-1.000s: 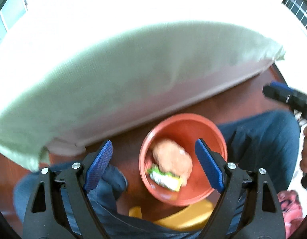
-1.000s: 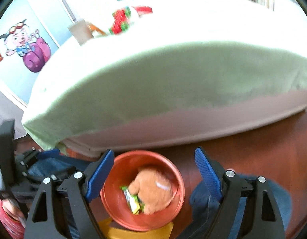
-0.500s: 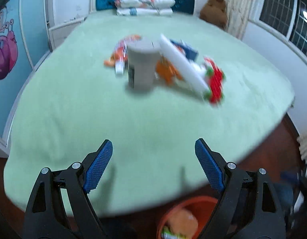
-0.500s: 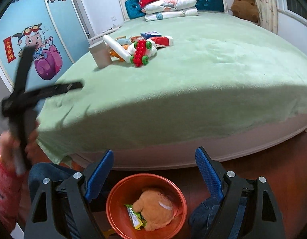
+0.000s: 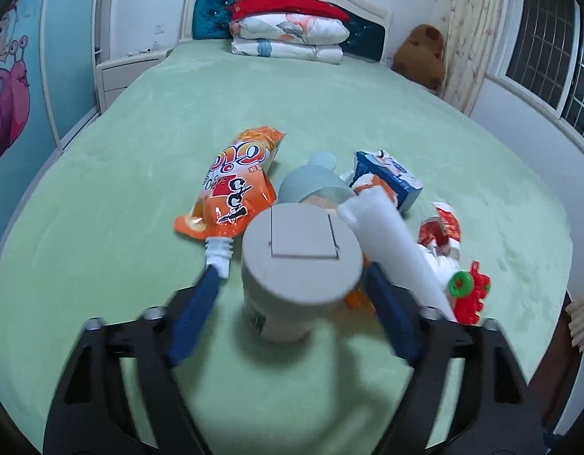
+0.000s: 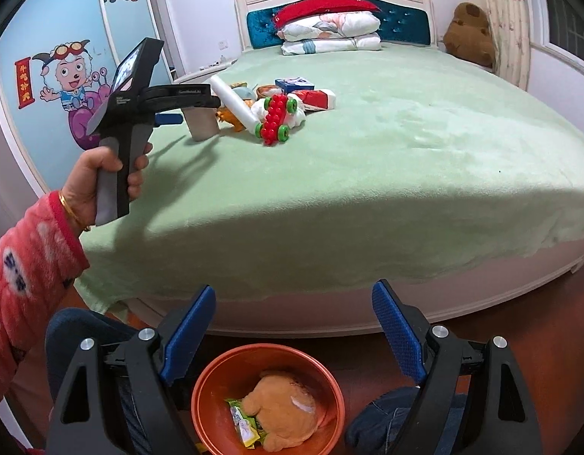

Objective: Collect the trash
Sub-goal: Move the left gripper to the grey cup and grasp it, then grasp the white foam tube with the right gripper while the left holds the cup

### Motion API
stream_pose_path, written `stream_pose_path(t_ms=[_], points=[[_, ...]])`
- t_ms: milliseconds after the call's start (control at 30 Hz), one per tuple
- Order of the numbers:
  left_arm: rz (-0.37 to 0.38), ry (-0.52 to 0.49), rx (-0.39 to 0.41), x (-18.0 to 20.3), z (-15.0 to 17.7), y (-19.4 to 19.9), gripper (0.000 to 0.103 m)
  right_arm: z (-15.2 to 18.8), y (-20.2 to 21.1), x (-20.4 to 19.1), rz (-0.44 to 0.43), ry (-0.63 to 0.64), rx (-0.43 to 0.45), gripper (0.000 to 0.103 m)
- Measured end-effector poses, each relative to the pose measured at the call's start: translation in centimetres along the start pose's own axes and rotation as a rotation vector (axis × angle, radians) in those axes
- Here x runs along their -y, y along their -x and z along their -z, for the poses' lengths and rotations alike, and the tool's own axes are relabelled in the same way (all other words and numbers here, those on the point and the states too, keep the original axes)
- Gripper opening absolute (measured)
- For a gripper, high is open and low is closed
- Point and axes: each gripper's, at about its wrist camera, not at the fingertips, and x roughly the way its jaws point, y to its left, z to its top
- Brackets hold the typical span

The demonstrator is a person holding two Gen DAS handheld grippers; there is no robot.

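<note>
A grey paper cup (image 5: 299, 261) with a flat lid stands upright on the green bed (image 5: 140, 159), among other litter. My left gripper (image 5: 292, 276) sits around it with one blue pad on each side. Its jaws are closing, and a small gap still shows between pads and cup. The right wrist view shows the same left gripper (image 6: 189, 112) reaching the cup (image 6: 201, 127), held by a hand in a red sleeve. My right gripper (image 6: 294, 290) stands open and empty above the orange bin (image 6: 201, 390) on the floor. The bin holds a plush toy (image 6: 284, 413) and a green-yellow wrapper (image 6: 242, 422).
Around the cup lie an orange snack pouch (image 5: 235, 185), a white tube (image 5: 390, 242), a blue carton (image 5: 390, 178), a red-white wrapper (image 5: 441, 231) and a red toy (image 5: 470, 295). Pillows (image 5: 288, 34) and a brown teddy bear (image 5: 421, 57) sit at the headboard. Blue-trousered knees flank the bin.
My left gripper has swung from over the bin up onto the bed and closed in around the grey cup, jaws narrower. The right gripper has tilted up slightly, staying over the bin.
</note>
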Motion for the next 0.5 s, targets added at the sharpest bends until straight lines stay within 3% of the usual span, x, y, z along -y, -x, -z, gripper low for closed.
stream_pose_path(t_ms=[67,367,500], points=[[0.000,-0.006,-0.009,-0.1,-0.2,-0.3,0.052,-0.1,0.0,0.1,0.001,-0.004,0.001,0.083],[0.037,0.005,0.036,-1.3,0.2,2.1,0.051,-1.6,-0.4,0.0,-0.004,0.010,0.014,0.083],[0.034,0.016,0.057,-2.6,0.5,4.3,0.051,-3.8,-0.9,-1.6,-0.025,0.093,0.038,0.083]])
